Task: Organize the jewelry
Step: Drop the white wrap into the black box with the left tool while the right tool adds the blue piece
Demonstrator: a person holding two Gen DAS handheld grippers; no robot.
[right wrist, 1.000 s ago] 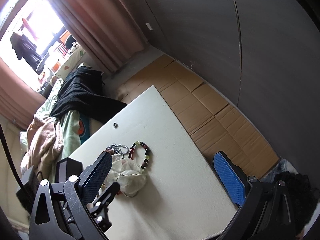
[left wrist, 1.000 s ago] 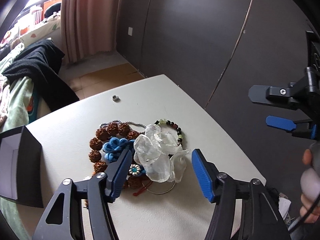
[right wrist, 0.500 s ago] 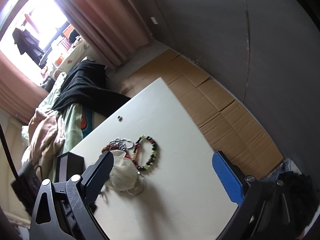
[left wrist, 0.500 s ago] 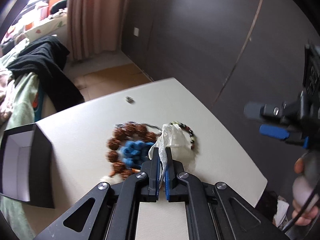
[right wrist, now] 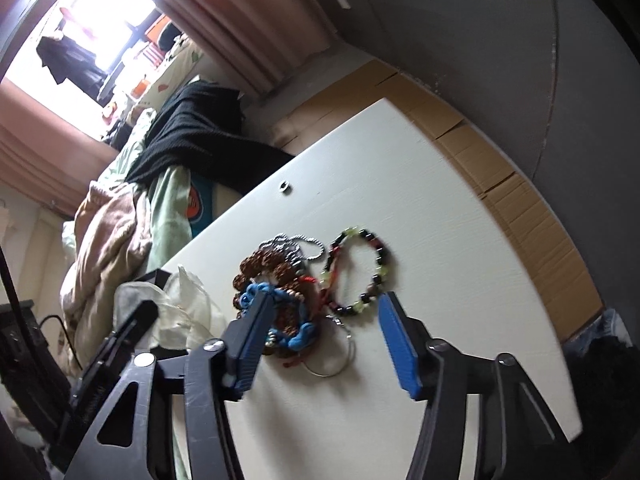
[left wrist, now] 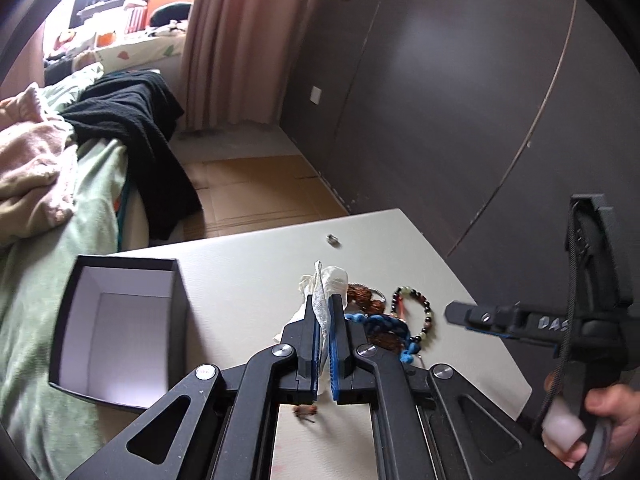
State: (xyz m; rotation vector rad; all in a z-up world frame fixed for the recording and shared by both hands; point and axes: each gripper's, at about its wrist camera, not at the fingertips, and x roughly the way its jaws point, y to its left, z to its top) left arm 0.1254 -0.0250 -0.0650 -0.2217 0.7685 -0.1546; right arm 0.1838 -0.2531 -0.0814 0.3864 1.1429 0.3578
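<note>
My left gripper [left wrist: 324,312] is shut on a crumpled clear plastic bag [left wrist: 334,274] and holds it above the white table [left wrist: 248,268]. The bag [right wrist: 188,304] hangs left of the jewelry pile. That pile holds brown seed beads [right wrist: 272,268], a blue knotted cord [right wrist: 298,334], a silver chain [right wrist: 298,242], a thin metal hoop [right wrist: 336,364] and a black, green and red bead bracelet [right wrist: 360,268]. My right gripper [right wrist: 326,300] hovers over the pile with its jaws closing. The red cord and the bracelet's near end lie between the pads, untouched.
An open black box with a white inside [left wrist: 116,332] stands at the table's left edge. A small metal ring [left wrist: 333,240] lies alone toward the far edge. A bed with clothes [left wrist: 60,152] borders the left side. Cardboard sheets [right wrist: 500,184] cover the floor.
My left gripper shut on the plastic bag, then lifted it off the pile and carried it left. My right gripper came down over the jewelry and its jaws narrowed.
</note>
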